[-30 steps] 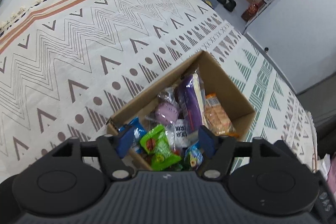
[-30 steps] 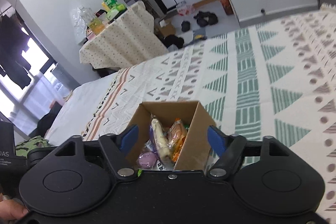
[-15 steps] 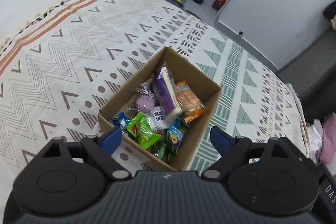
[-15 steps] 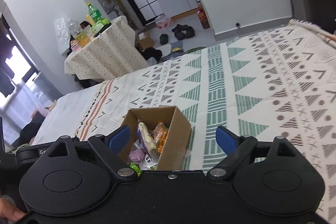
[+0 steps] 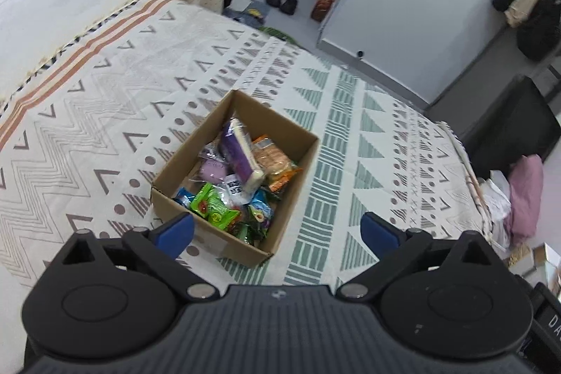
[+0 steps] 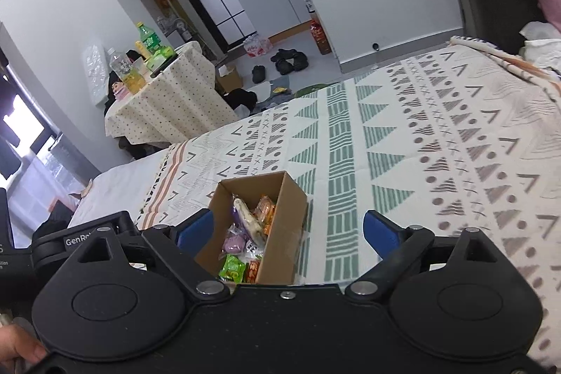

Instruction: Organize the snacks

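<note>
An open cardboard box (image 5: 292, 198) (image 6: 285, 233) sits on the patterned bedspread, filled with several wrapped snacks: a purple and cream bar (image 5: 240, 160), an orange cracker pack (image 5: 277, 163), a green packet (image 5: 214, 207), a round purple bun (image 5: 212, 170). My left gripper (image 5: 277, 230) hovers above and in front of the box, open, nothing between its blue pads. My right gripper (image 6: 287, 230) is open too, raised over the box's near end, holding nothing. The left gripper's body (image 6: 80, 239) shows at the right wrist view's left edge.
The bedspread (image 5: 105, 100) stretches widely around the box. Beyond the bed's far edge stand a cloth-covered table with bottles (image 6: 157, 86), shoes on the floor (image 6: 287, 62) and a white wall. A pink cloth (image 5: 526, 188) lies off the right edge. A thumb (image 6: 17, 349) grips the handle.
Both grippers have lifted up and back from the box, and their jaws have spread wider. The box now looks smaller and farther in both views.
</note>
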Motion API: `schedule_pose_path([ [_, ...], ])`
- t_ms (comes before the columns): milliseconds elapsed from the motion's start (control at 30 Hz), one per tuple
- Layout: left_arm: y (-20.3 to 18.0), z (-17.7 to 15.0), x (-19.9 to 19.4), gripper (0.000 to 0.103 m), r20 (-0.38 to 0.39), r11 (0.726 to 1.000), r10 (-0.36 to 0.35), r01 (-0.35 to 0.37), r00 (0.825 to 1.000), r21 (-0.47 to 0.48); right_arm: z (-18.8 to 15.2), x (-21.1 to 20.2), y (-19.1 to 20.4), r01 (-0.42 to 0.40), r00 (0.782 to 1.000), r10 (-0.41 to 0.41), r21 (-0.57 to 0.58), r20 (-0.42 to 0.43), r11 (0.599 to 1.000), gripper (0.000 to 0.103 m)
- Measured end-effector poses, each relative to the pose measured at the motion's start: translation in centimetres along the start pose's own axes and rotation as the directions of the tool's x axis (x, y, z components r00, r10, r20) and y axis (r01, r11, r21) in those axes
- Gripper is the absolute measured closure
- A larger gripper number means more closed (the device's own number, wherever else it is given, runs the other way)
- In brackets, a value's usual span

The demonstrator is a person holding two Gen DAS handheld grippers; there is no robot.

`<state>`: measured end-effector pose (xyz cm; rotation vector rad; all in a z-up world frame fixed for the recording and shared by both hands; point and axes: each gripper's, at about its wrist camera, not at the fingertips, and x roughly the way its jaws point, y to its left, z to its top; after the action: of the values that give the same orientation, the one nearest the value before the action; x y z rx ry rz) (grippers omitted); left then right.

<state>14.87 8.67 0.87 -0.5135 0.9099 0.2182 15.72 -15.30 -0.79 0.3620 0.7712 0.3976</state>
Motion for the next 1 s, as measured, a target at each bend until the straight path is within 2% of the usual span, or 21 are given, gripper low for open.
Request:
schedule_pose_path([
  [233, -0.6, -0.7, -2.5, 0.0, 0.008, 0.997, -0.026, 0.026, 1.0, 0.072, 0.0, -3.5, 0.1, 0.05, 0.998, -0.049, -0.035, 0.033, 0.998, 0.006],
  [600, -1.1, -1.8, -6.7, 0.0, 0.053, 0.981, -0.056, 0.045, 0.997, 0.187, -1.1, -7.6, 0.8, 0.051, 0.997, -0.047, -0.061, 0.066, 0.997, 0.0],
  [1000, 0.2, -4.8, -10.8, 0.0, 0.115, 0.95, -0.032, -0.006, 0.993, 0.314, -4.4, -10.9, 1.2, 0.083, 0.995, -0.079, -0.073, 0.056, 0.994, 0.0],
])
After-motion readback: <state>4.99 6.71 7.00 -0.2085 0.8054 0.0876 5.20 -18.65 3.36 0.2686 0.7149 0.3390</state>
